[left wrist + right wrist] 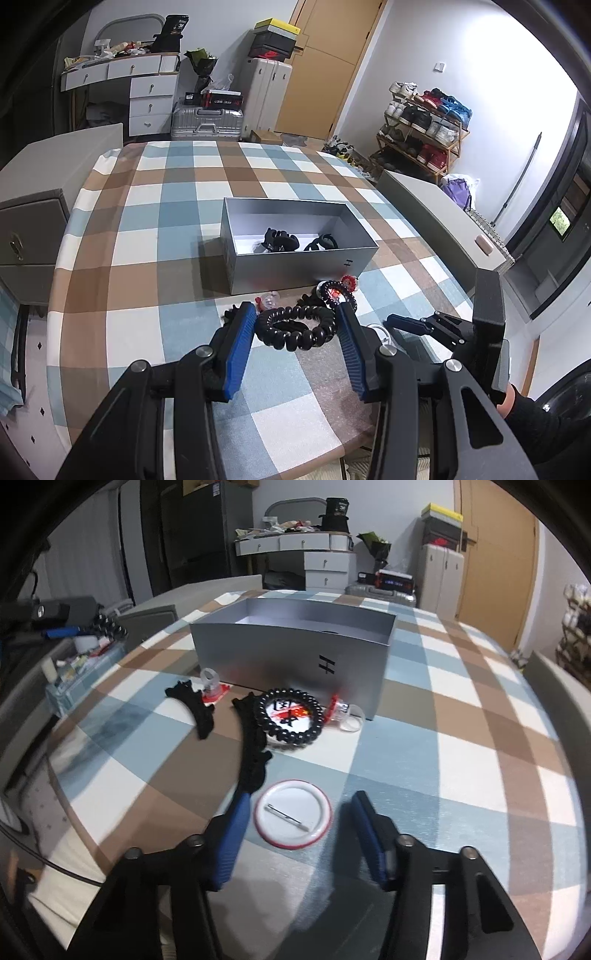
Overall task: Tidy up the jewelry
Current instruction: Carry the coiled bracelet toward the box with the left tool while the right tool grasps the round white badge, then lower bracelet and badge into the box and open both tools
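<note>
The table (pixel 155 206), spread with a blue, brown and white checked cloth, carried an open silver box (pixel 295 266) near its middle. Inside the box lay two black hair claws (pixel 280 240), so part of the sorting looked already done. The rest of the jewelry sat loose on the cloth just in front of the box's near wall: a black lace headband (pixel 251 746), a black bead bracelet (pixel 293 720) resting on a printed badge, a small clear ring with a red tag (pixel 343 710), and a white pin badge (pixel 293 818) lying face down with its pin uppermost.

The left tongs (pixel 295 325) straddled a black spiral hair tie (pixel 295 328), blue pads spread on either side of it and not visibly pressing it. The right tongs (pixel 299 819) stood spread around the white pin badge, one pad close to its edge, the other still apart from it.

The step in hand appeared to be picking up two loose pieces at once. The next move probably called for closing each pair of pads squarely on its item, the flat badge needing a low, careful pinch at its rim, then lifting both over the box wall.
</note>
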